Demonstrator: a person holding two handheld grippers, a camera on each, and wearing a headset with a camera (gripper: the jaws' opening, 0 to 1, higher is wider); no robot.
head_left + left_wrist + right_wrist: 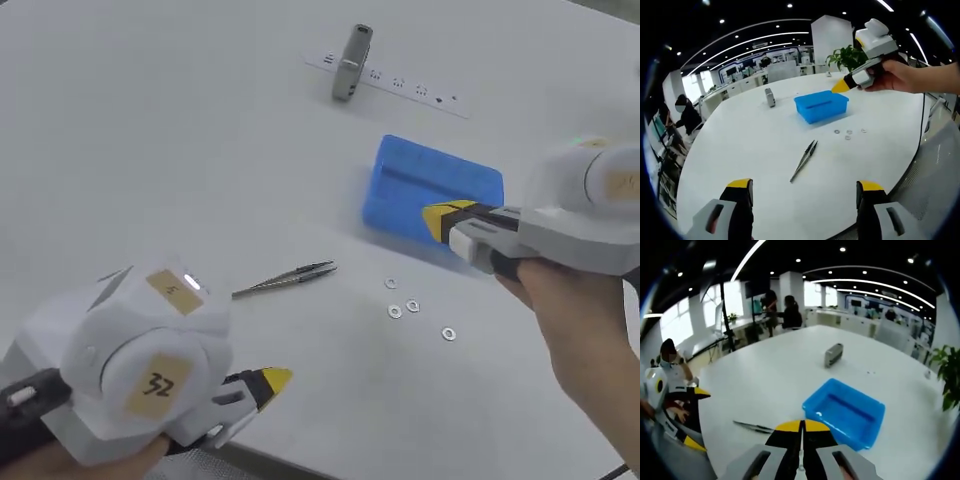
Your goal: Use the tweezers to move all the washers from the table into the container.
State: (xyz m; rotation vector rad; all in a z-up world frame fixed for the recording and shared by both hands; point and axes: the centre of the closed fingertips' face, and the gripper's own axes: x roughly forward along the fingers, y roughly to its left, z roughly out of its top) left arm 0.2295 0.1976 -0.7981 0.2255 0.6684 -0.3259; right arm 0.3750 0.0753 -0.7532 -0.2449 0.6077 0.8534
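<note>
My left gripper (804,192) hangs with its jaws spread wide and empty, lined up on the slim grey metal tweezers (803,161) lying flat straight ahead. I judge the spread is meant for taking them. Four small silver ring washers (395,312) lie loose beyond the tweezers to the right, short of the blue rectangular plastic container (820,114). My right gripper (802,429) has its jaws pressed together on nothing, poised over the container's near side. Bare white table (740,150) surrounds the tweezers, and its edge runs close beneath my left jaws.
</note>
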